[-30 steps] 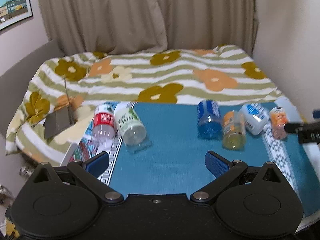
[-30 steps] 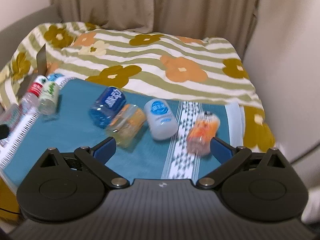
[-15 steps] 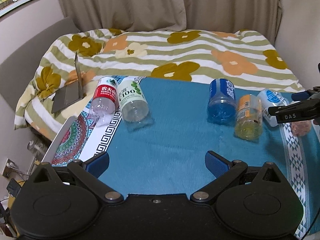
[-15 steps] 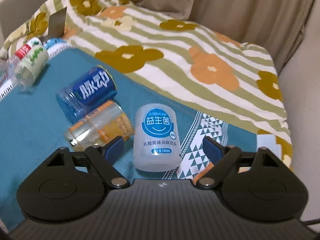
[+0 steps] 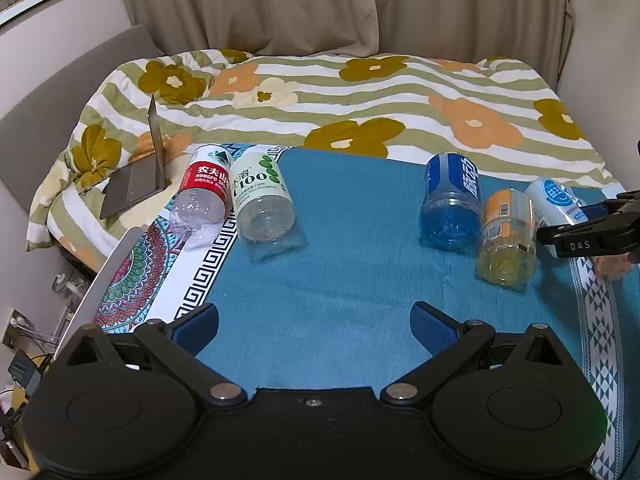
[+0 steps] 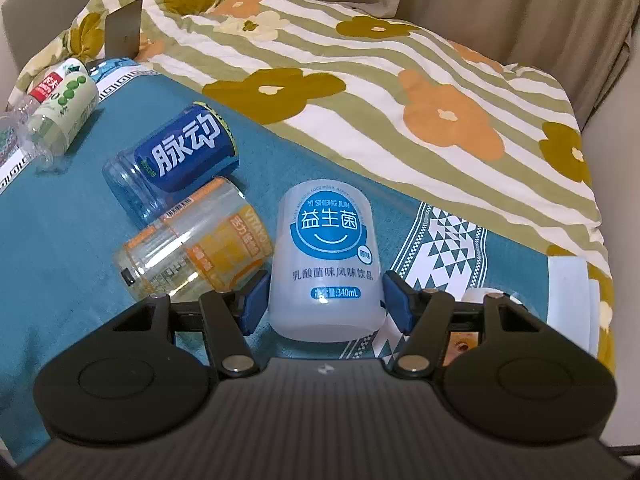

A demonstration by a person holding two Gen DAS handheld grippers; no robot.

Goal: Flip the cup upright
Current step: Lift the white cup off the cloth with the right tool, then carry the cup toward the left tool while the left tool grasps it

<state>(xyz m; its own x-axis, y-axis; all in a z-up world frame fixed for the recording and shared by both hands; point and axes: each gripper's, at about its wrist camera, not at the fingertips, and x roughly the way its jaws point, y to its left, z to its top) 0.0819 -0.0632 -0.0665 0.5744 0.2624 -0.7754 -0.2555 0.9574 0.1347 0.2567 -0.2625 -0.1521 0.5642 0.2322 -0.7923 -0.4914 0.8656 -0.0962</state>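
Note:
Several cut-bottle cups lie on their sides on a teal mat (image 5: 340, 272). A white cup with a blue smiley label (image 6: 326, 260) lies between the fingers of my right gripper (image 6: 322, 300), whose jaws are open and flank its lower end, close on both sides. It also shows in the left wrist view (image 5: 554, 202), partly behind the right gripper (image 5: 588, 236). An orange-yellow cup (image 6: 192, 248) and a blue cup (image 6: 172, 164) lie just to its left. My left gripper (image 5: 314, 326) is open and empty, hovering over the mat's near part.
A red-label bottle cup (image 5: 204, 196) and a green-dot cup (image 5: 262, 200) lie at the mat's left. An orange cup (image 6: 460, 344) is mostly hidden under my right gripper. A laptop (image 5: 138, 178) sits on the floral quilt (image 5: 380, 112). Curtains and walls stand behind.
My right gripper has moved forward and down, and its fingers have narrowed around the white cup. The left gripper has stayed nearly still.

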